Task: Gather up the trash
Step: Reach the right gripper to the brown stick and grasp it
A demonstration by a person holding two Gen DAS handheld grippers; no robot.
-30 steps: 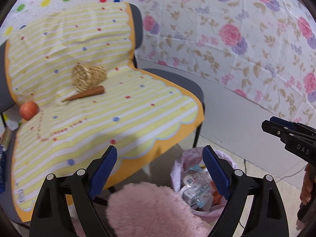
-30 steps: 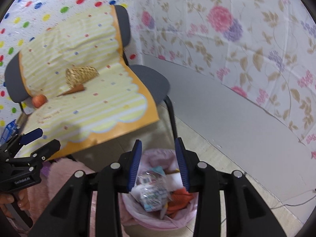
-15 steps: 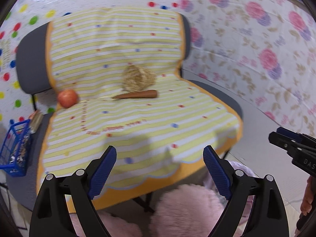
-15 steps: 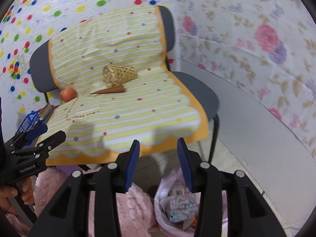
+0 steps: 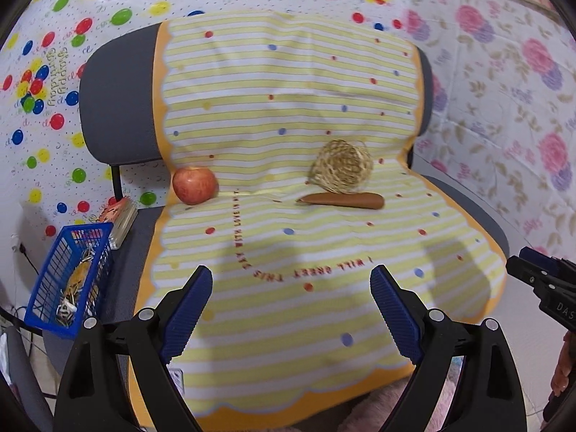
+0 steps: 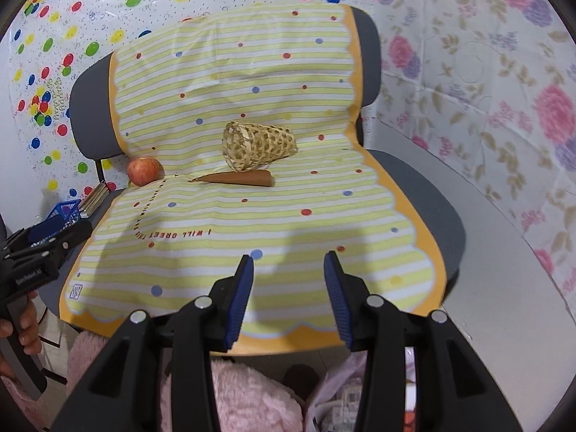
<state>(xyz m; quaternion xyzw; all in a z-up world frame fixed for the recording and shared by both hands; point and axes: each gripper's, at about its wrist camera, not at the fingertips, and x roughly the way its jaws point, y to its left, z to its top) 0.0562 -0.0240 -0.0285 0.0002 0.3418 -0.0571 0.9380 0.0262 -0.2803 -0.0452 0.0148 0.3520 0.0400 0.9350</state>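
Both claws hang empty above the front of the seat: the left gripper (image 5: pixel 291 309) has its blue-padded fingers spread wide, while the right gripper (image 6: pixel 288 298) stands about half open, with nothing between either pair.

Only the left wrist view shows the blue wire basket (image 5: pixel 68 280) at the seat's left side, holding a jumble of pale and yellowish scraps too small to name, with a flat striped packet (image 5: pixel 120 221) just behind it.

Only the right wrist view shows the pale pink plastic trash bag (image 6: pixel 345 396) low at the frame's bottom, below the seat's front edge, with crumpled printed wrappers (image 6: pixel 349 406) inside, beside a fluffy pink cushion (image 6: pixel 252 396).

Both views show the grey chair (image 5: pixel 115 108) draped in a yellow-striped cloth (image 5: pixel 288 252). On it lie a red apple (image 5: pixel 195 185) at the left, a woven bamboo basket (image 5: pixel 342 171) tipped on its side with nothing visible inside, and a brown carrot-shaped stick (image 5: pixel 342 200) touching its front.
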